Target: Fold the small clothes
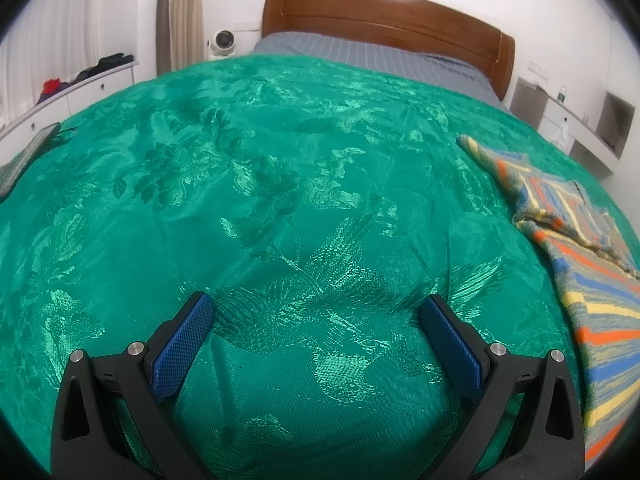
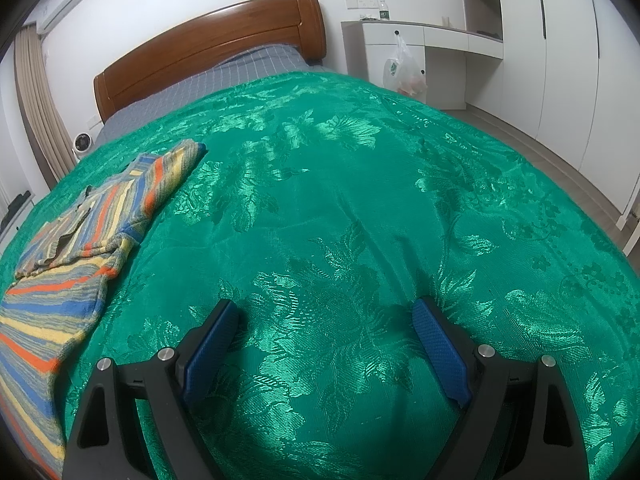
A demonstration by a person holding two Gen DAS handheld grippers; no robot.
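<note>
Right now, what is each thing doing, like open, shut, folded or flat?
left gripper: open, holding nothing, above the cover.
right gripper: open, holding nothing.
striped garment: lying on the bed, partly folded over itself, not gripped.
green bedcover: spread over the bed, slightly wrinkled.
plastic bag: hanging from a drawer knob.

The left tool (image 1: 316, 312) is holding its two blue-padded fingers (image 1: 182, 344) wide apart, the tips reaching toward 11 and 1 o'clock with nothing between them. The right tool (image 2: 326, 316) is spreading its blue pads (image 2: 440, 350) just as widely, gripping nothing, pointing forward and slightly downward.
</note>
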